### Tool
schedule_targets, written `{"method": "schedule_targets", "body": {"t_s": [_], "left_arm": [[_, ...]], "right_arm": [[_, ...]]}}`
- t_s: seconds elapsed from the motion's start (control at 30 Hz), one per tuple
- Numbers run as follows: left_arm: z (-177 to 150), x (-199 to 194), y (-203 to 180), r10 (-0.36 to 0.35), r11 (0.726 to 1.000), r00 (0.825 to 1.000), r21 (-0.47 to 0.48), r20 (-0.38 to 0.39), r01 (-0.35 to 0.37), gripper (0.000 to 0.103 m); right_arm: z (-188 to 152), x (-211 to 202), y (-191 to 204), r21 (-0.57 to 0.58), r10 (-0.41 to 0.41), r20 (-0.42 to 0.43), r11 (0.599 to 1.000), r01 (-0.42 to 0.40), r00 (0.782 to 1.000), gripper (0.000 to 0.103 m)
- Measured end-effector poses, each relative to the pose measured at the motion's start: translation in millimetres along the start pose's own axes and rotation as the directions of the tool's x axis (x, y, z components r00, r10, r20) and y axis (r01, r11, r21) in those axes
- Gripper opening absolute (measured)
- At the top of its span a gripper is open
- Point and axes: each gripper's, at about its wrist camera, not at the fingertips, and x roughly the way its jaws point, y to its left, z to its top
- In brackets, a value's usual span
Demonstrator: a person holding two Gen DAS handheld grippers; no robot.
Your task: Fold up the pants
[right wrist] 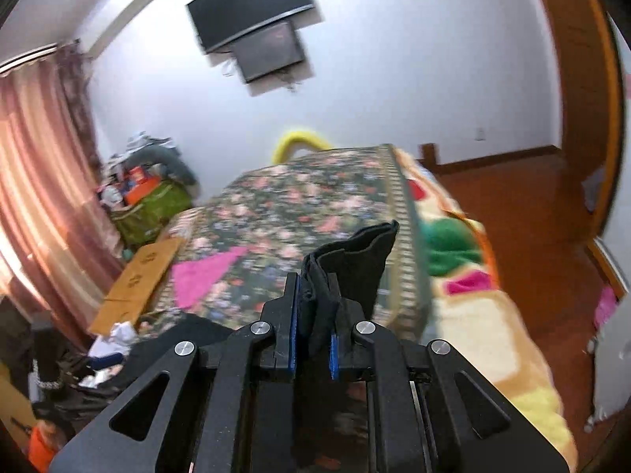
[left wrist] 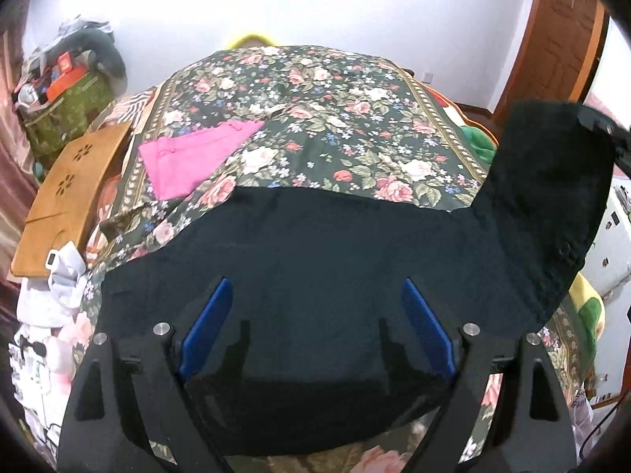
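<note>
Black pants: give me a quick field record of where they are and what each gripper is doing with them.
garment: black pants, spread across the near part of the floral bedspread
lifted part: one end raised at the right side in the left wrist view
right gripper: shut on bunched black fabric, which sticks up past the fingers
left gripper: open, fingers wide apart over the pants, gripping nothing
fold state: not yet folded
other cloth: pink garment lying flat farther up the bed, apart from the pants
</note>
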Motion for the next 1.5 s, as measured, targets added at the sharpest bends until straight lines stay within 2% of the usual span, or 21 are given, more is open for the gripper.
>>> {"method": "schedule_targets", "body": {"t_s": [0.23,0.3,0.47,0.73,0.8,0.93,1.0,1.07,1.13,1.2,1.33,1.37,1.4,1.5], "left_arm": [[-10,-10,19,0.022,0.999,1.000,-0.024,0.011,-0.022,0.088],[-12,-12,26,0.027,0.999,1.000,-0.038,0.014,-0.026,0.088],[-17,-15,38,0.038,0.997,0.999,-0.062,0.012,-0.037,0.088],[-19,-12,43,0.039,0.996,0.999,-0.085,0.004,-0.039,0.088],[-17,-13,41,0.031,0.996,0.999,-0.087,0.008,-0.030,0.088],[-13,-14,32,0.029,0.998,0.999,-0.061,0.014,-0.028,0.088],[-11,-15,27,0.032,0.999,0.999,-0.042,0.015,-0.032,0.088],[-8,-16,21,0.039,0.999,0.999,-0.020,0.015,-0.038,0.088],[-4,-16,16,0.039,0.999,0.999,-0.005,0.017,-0.039,0.088],[-1,-16,13,0.030,1.000,0.999,0.001,0.017,-0.031,0.088],[9,-14,2,0.013,1.000,1.000,0.014,0.018,-0.013,0.088],[12,-13,0,0.011,1.000,1.000,0.019,0.018,-0.011,0.088],[15,-12,-3,0.007,1.000,1.000,0.025,0.017,-0.007,0.088],[25,-8,-11,-0.019,0.999,1.000,0.039,0.015,0.018,0.089]], "right_arm": [[-7,52,49,-0.028,0.128,-0.100,0.991,-0.131,0.987,0.010],[-17,71,62,-0.023,0.168,-0.157,0.984,-0.174,0.973,0.010],[-48,89,86,-0.039,0.228,-0.263,0.968,-0.246,0.938,0.010],[-103,101,108,-0.088,0.241,-0.431,0.948,-0.306,0.870,0.011],[-112,106,104,-0.049,0.258,-0.469,0.947,-0.317,0.845,0.014],[-124,109,100,-0.015,0.257,-0.513,0.951,-0.308,0.819,0.019],[-125,106,100,-0.022,0.245,-0.527,0.953,-0.301,0.814,0.033],[-122,100,97,-0.020,0.255,-0.534,0.949,-0.314,0.806,0.040],[-118,93,93,-0.026,0.254,-0.534,0.948,-0.316,0.806,0.046],[-113,84,88,-0.040,0.249,-0.515,0.949,-0.313,0.820,0.049],[-97,68,71,-0.084,0.206,-0.455,0.959,-0.272,0.867,0.050],[-92,65,64,-0.108,0.171,-0.431,0.965,-0.238,0.886,0.050],[-88,63,60,-0.122,0.149,-0.417,0.968,-0.218,0.896,0.050],[-76,64,42,-0.122,0.124,-0.390,0.975,-0.185,0.912,0.050]]}}
